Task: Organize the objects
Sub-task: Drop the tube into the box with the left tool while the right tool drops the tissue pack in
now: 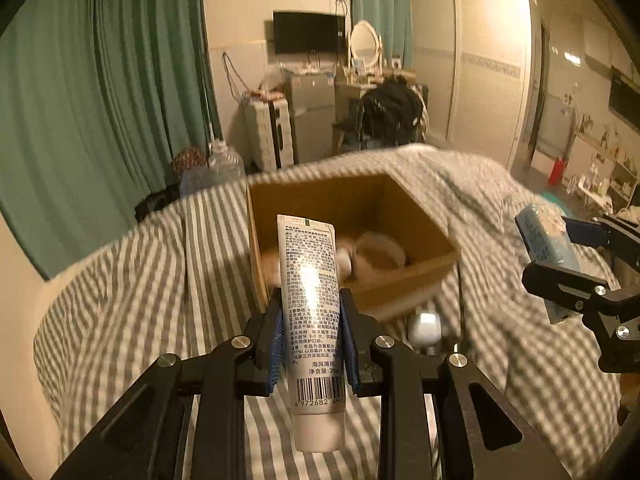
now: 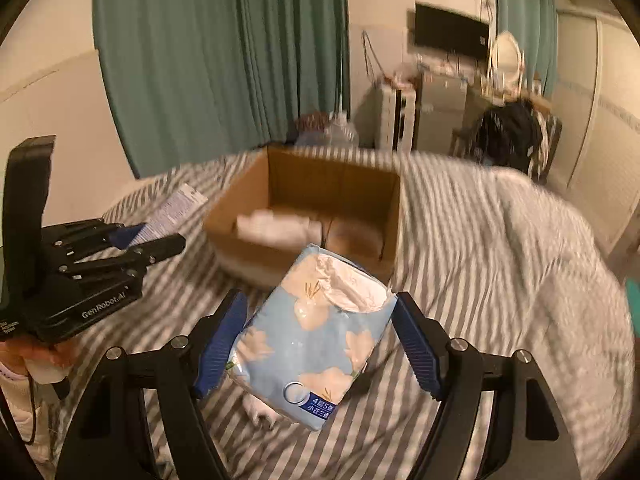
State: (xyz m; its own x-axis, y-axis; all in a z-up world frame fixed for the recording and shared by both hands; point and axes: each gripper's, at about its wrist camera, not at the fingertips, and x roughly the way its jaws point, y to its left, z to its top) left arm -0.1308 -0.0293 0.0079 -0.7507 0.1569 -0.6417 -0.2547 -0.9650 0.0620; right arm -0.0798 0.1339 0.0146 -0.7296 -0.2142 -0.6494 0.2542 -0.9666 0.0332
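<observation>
Two items are up off the bed [image 1: 132, 280]: my left gripper [image 1: 311, 336] clamps a tube [image 1: 312, 312] upright, my right gripper [image 2: 320, 340] squeezes a tissue pack [image 2: 316, 336], both held short of the cardboard box [image 2: 248, 208], presumably for dropping in.

Home bedroom: bed w/ striped duvet [image 1: 132, 280], green curtains [image 1: 100, 92], wardrobe [image 1: 480, 64], vanity mirror [image 1: 363, 42], wall TV [image 1: 309, 33].

The open-topped brown cardboard box [image 2: 320, 216] sits on the grey-and-white striped bed [image 2: 480, 264], white items [image 2: 276, 226] on its floor. A rumpled quilt mound [image 1: 472, 200] rises to its right.
</observation>
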